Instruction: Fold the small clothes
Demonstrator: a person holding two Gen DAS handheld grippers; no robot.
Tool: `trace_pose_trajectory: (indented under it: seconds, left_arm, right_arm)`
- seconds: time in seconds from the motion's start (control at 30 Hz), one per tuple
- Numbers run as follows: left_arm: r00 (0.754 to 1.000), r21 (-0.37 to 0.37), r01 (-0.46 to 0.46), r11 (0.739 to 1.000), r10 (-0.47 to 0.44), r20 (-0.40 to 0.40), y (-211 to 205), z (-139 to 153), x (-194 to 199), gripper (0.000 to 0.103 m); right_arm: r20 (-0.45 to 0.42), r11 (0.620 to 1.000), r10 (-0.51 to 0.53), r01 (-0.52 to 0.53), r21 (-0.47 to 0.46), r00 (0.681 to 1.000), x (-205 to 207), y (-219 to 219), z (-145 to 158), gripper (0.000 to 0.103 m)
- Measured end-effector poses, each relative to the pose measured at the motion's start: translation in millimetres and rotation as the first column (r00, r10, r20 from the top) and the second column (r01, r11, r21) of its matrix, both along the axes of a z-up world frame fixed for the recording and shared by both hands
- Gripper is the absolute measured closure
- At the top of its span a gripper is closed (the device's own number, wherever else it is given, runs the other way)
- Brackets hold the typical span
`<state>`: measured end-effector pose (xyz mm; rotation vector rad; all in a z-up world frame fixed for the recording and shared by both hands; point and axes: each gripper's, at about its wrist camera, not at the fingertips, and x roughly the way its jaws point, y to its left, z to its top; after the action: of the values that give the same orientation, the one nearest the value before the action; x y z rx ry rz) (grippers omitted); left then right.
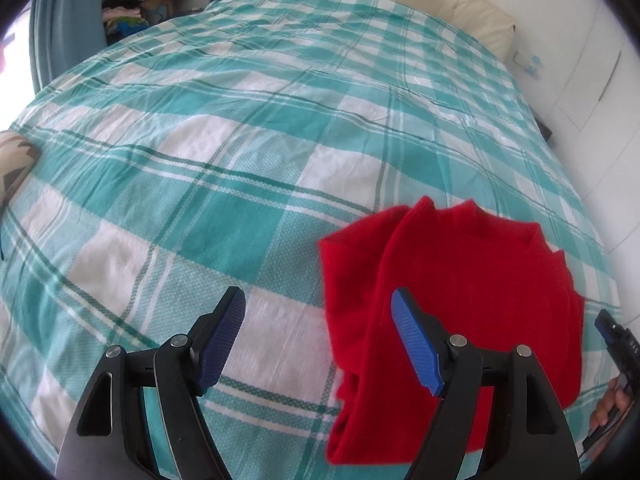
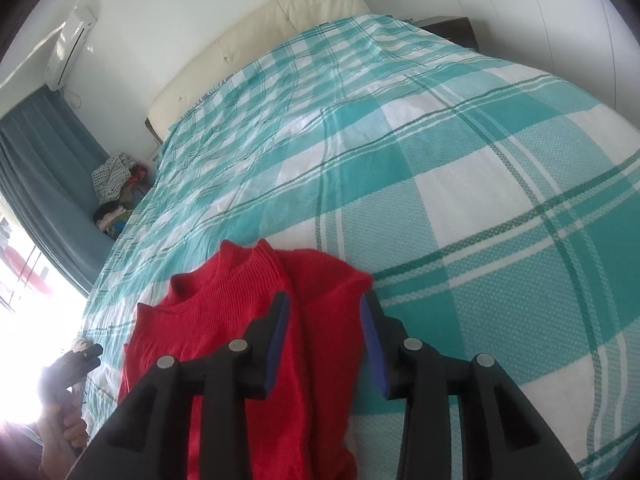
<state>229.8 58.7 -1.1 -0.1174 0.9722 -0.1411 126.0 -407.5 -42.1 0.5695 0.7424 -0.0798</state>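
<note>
A small red knit sweater (image 1: 472, 280) lies on the bed, with its sides folded in over the body and its collar toward the headboard. It also shows in the right wrist view (image 2: 240, 300). My left gripper (image 1: 318, 300) is open and empty, hovering over the sweater's left edge. My right gripper (image 2: 324, 304) is open and empty, hovering above the sweater's right folded side. The right gripper shows at the right edge of the left wrist view (image 1: 616, 336), and the left gripper shows at the left edge of the right wrist view (image 2: 80, 356).
The bed has a teal and white plaid cover (image 1: 240, 140). A cream headboard (image 2: 256, 36) stands at the far end. A pile of clothes (image 2: 116, 192) lies beside the bed near blue curtains (image 2: 44, 152). A patterned cushion (image 1: 14, 164) lies at the left.
</note>
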Motion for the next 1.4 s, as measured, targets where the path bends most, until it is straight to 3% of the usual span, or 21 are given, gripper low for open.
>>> trace_pose_trajectory:
  seconds: [0.13,0.3,0.4,0.7,1.23,1.4]
  left_arm:
    - [1.0,0.028,0.019,0.999,-0.019,-0.005,-1,-1,-44,0.024]
    - [0.998,0.076,0.026,0.997,-0.03,0.054,-13,1,-94,0.019]
    - [0.996,0.103,0.021,0.994,-0.029,0.08,-23,1,-107,0.019]
    - [0.989,0.175,0.025,0.984,-0.05,0.136,-36,-4,-118,0.018]
    - [0.989,0.225,0.034,0.974,-0.066,0.136,-40,-10,-117,0.018]
    - [0.991,0.201,0.023,0.979,-0.049,0.127,-31,-7,-111,0.018]
  right_arm:
    - [-0.007,0.998,0.029,-0.03,-0.053,1.0,-34,12,0,0.062]
    - [0.007,0.991,0.078,-0.077,-0.109,0.997,-73,32,9,0.062]
    - [0.038,0.985,0.108,-0.101,-0.142,0.993,-90,46,17,0.055]
    - [0.079,0.965,0.17,-0.149,-0.217,0.982,-93,75,29,0.053]
    - [0.037,0.966,0.187,-0.177,-0.187,0.982,-83,76,11,0.053]
    - [0.053,0.985,0.127,-0.119,-0.127,0.991,-69,40,12,0.049]
